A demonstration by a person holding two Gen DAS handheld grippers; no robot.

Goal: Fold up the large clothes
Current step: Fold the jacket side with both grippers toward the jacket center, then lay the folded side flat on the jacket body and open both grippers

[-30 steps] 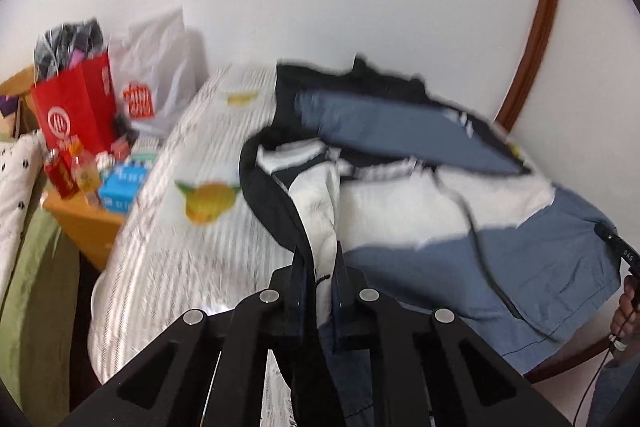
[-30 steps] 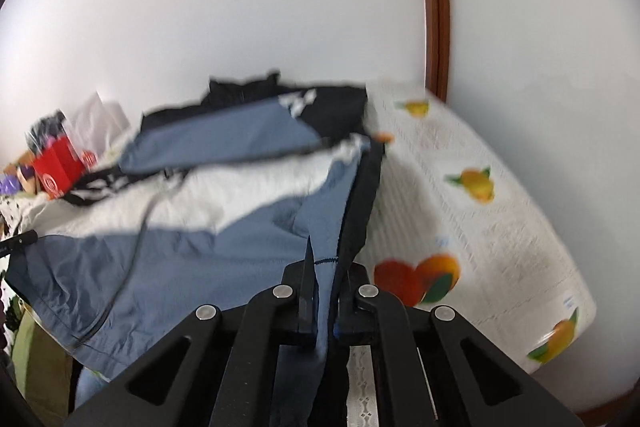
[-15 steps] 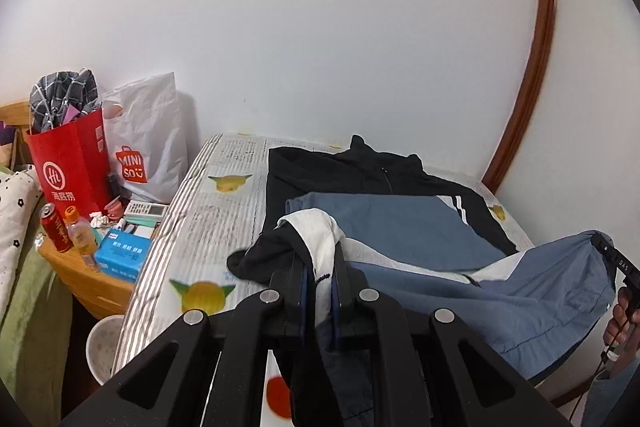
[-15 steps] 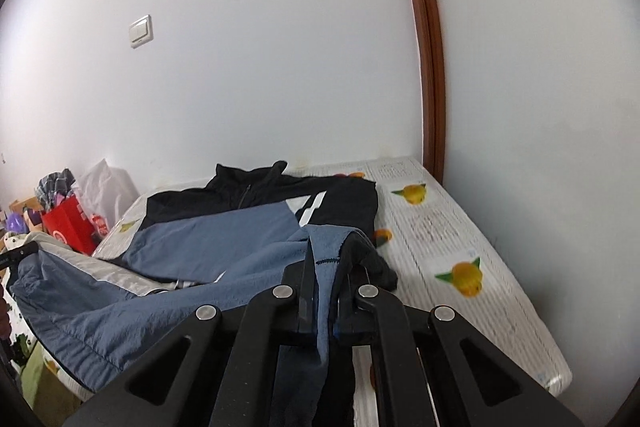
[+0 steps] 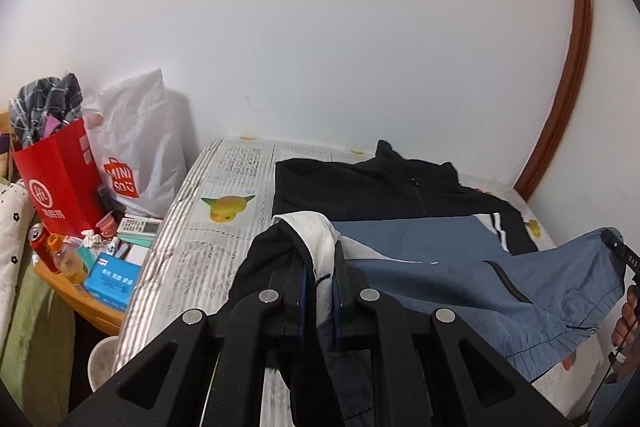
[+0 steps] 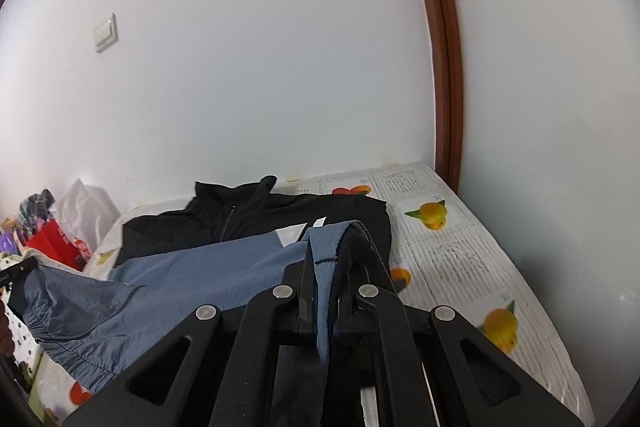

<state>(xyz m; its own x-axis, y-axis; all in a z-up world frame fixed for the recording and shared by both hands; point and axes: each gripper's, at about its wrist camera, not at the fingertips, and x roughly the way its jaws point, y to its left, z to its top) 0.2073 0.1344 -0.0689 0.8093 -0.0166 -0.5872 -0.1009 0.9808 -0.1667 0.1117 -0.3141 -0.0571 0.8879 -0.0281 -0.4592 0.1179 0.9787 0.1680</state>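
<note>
Left gripper (image 5: 318, 279) and right gripper (image 6: 326, 283) clamped on jacket (image 5: 420, 239) hem corners, now lifted off bed (image 5: 208, 227) after lying flat a second ago; collar half ahead, flat; fold-over toward collar likely next.

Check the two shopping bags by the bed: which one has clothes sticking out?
The red paper bag: grey plaid fabric pokes from its top. The white MINISO bag behind it shows none.

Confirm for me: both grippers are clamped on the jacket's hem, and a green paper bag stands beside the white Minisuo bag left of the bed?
Not quite: the paper bag is red, as the left wrist view shows. Both the left gripper and right gripper are clamped on the jacket.
</note>
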